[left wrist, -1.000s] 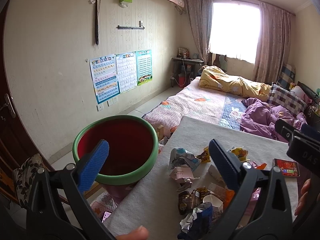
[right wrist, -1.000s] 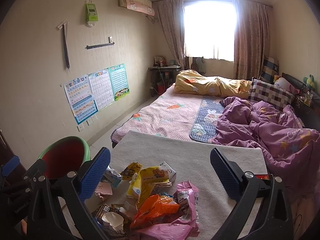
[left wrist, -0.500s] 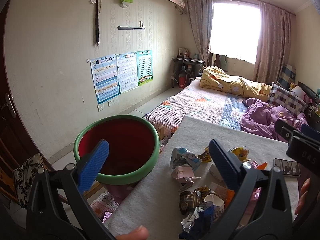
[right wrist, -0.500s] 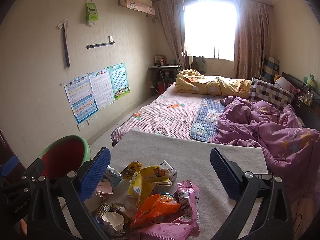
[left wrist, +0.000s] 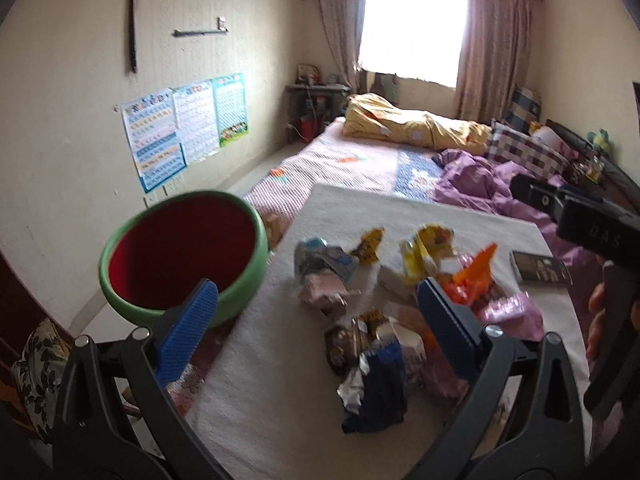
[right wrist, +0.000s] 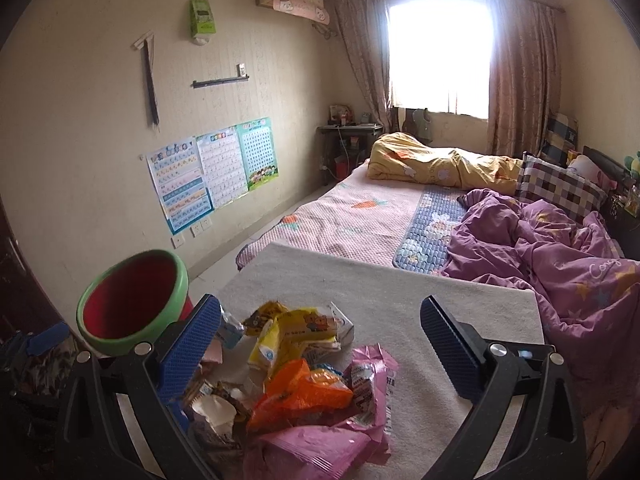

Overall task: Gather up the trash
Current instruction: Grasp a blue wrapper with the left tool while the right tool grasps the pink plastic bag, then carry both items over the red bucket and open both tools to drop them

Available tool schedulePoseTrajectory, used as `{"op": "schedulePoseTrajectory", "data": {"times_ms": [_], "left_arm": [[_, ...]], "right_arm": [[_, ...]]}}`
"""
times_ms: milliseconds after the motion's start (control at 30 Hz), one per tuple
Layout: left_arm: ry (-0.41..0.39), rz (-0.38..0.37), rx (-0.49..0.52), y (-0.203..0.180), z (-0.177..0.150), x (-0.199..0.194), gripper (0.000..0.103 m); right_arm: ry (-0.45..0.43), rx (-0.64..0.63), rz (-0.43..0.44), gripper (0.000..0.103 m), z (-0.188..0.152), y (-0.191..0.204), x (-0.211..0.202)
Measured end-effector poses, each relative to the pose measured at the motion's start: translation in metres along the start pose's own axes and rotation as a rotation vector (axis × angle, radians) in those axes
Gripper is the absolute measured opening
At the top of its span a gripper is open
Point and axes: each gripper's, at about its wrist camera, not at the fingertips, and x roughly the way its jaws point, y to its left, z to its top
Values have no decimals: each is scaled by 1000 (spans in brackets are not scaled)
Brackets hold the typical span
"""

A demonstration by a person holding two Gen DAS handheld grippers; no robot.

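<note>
trash collection, approach step: nothing yet gripped.
left gripper [left wrist: 318, 316] and right gripper [right wrist: 320, 328] fingers wide, empty, over wrapper pile [right wrist: 308, 372] at lower centre; next, close on one wrapper for bin [left wrist: 182, 254].

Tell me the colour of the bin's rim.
Green rim, red inside; clearest in the left wrist view.

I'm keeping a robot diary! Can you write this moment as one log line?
left claw: open, empty | right claw: open, empty | wrapper pile: on table | bin: beside table, looks empty
</note>
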Motion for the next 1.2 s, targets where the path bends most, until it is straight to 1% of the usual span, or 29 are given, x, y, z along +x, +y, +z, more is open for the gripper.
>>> {"op": "schedulePoseTrajectory", "data": {"times_ms": [67, 167, 233, 267, 333, 367, 400, 433, 467, 533, 567, 600, 633, 700, 733, 800, 900, 1000, 1100, 1200], "left_arm": [[70, -27, 41, -10, -18, 11, 95], [170, -64, 48, -17, -35, 32, 78], [210, -89, 31, -18, -42, 44, 56], [219, -111, 17, -17, -44, 47, 50], [228, -141, -7, -15, -45, 48, 28], [228, -147, -14, -14, -44, 47, 24], [229, -149, -17, -13, -43, 47, 17], [225, -156, -21, -13, -42, 45, 8], [218, -165, -27, -12, -41, 43, 5], [197, -164, -24, -12, -37, 38, 3], [183, -162, -17, -12, -36, 38, 3], [169, -161, -12, -12, -34, 36, 3], [157, -161, -10, -11, -32, 34, 3], [135, -164, -14, -8, -29, 29, 3], [128, -167, -17, -6, -25, 28, 3], [112, -178, -31, 0, -19, 24, 2], [71, -193, -44, 11, -7, 18, 2], [24, -200, -52, 26, 8, 13, 2], [-12, -207, -75, 45, 25, 12, 2], [-46, -182, -84, 70, 37, 14, 2]], "right_arm": [[38, 2, 24, 96, -11, -7, 0], [85, 23, 46, 96, -23, -16, -1], [127, 38, 64, 96, -32, -21, -1], [152, 50, 72, 96, -38, -23, -1], [209, 87, 105, 96, -47, -26, 1], [239, 108, 130, 95, -51, -28, 3], [269, 130, 146, 92, -55, -29, 5], [297, 148, 155, 91, -60, -30, 9], [323, 170, 164, 89, -65, -31, 11], [374, 225, 181, 85, -75, -35, 19], [399, 259, 206, 81, -79, -39, 21], [417, 288, 233, 71, -82, -41, 25], [427, 304, 247, 64, -86, -41, 27], [438, 323, 253, 29, -86, -44, 25], [432, 330, 259, 23, -85, -45, 22], [400, 331, 263, 16, -79, -49, 10], [319, 314, 258, 12, -62, -51, -11], [229, 287, 238, 12, -39, -46, -33], [140, 258, 249, 12, -14, -33, -48], [73, 220, 268, 12, 11, -12, -55]]}}
